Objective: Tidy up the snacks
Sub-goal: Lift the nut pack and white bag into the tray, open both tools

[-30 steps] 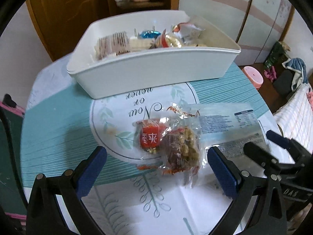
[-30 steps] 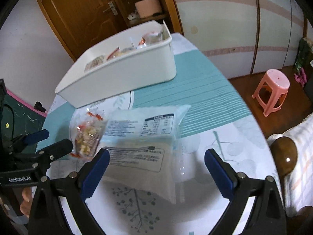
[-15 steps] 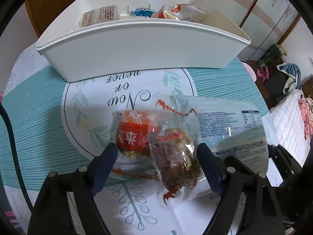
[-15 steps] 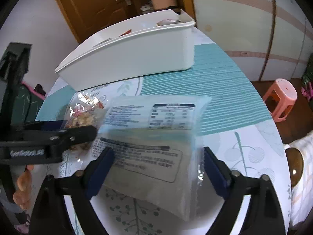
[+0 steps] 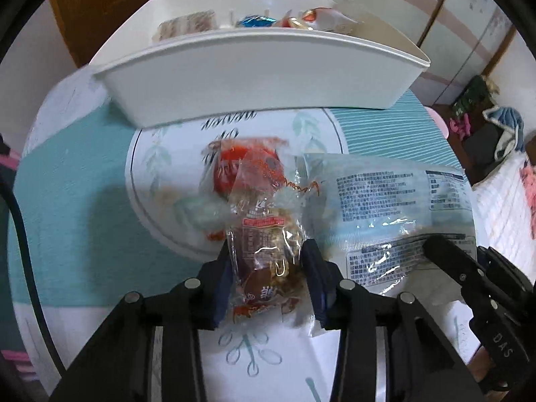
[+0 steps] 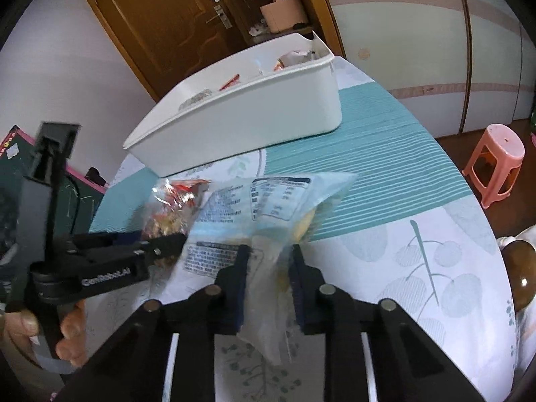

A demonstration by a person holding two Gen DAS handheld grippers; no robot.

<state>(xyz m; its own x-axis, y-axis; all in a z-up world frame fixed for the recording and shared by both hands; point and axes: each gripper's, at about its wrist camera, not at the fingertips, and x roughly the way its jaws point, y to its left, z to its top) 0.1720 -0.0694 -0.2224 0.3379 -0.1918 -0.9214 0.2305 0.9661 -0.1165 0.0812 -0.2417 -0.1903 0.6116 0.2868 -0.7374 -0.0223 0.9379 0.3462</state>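
A clear packet of brown nut snack (image 5: 264, 234) sits between the blue pads of my left gripper (image 5: 268, 258), whose jaws are closing and press on its sides. A red packet (image 5: 234, 167) lies just beyond, touching it. To the right, a large pale blue bag (image 5: 385, 201) with printed labels lies on the table. In the right wrist view my right gripper (image 6: 268, 254) is shut on the near edge of that blue bag (image 6: 268, 201), which bunches up between the pads. My left gripper (image 6: 160, 241) shows at the left there, held by a hand.
A white bin (image 5: 254, 77) holding several wrapped snacks stands at the far side of the round table (image 6: 385, 154). A pink stool (image 6: 495, 160) stands on the floor to the right. A wooden door and shelf are behind.
Both grippers went from wide open to closed. The left one sank over the nut packet and gripped it. The right one pinched the blue bag, whose near edge crumpled upward.
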